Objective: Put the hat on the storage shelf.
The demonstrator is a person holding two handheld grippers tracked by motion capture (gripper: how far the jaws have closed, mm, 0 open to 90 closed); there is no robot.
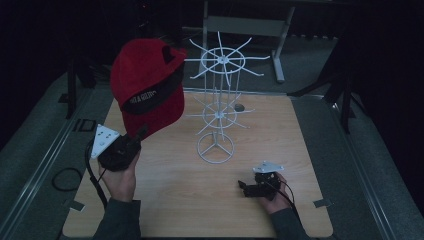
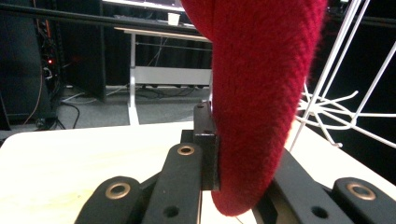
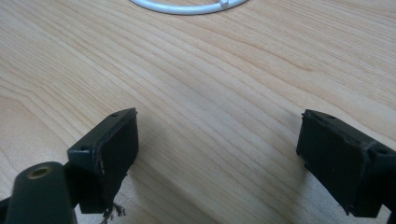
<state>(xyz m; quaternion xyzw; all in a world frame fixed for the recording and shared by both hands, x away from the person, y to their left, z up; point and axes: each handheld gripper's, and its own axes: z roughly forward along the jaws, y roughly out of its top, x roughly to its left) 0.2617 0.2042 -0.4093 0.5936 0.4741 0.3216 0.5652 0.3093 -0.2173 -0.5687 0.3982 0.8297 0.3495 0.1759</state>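
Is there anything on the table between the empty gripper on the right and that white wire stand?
Nothing: in the high view, bare wood separates the right gripper from the wire stand. The right gripper view shows the same open tabletop.

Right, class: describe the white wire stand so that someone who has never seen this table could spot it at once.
Start at the pale wooden tabletop. Near its middle stands the tall white wire rack, on a ring-shaped base, with two tiers of hooked spokes. Unlike the red knitted cap held up beside it, it is thin, bare and see-through.

Red cap [image 1: 145, 85]: white lettering on black band, seemingly too blurred to read
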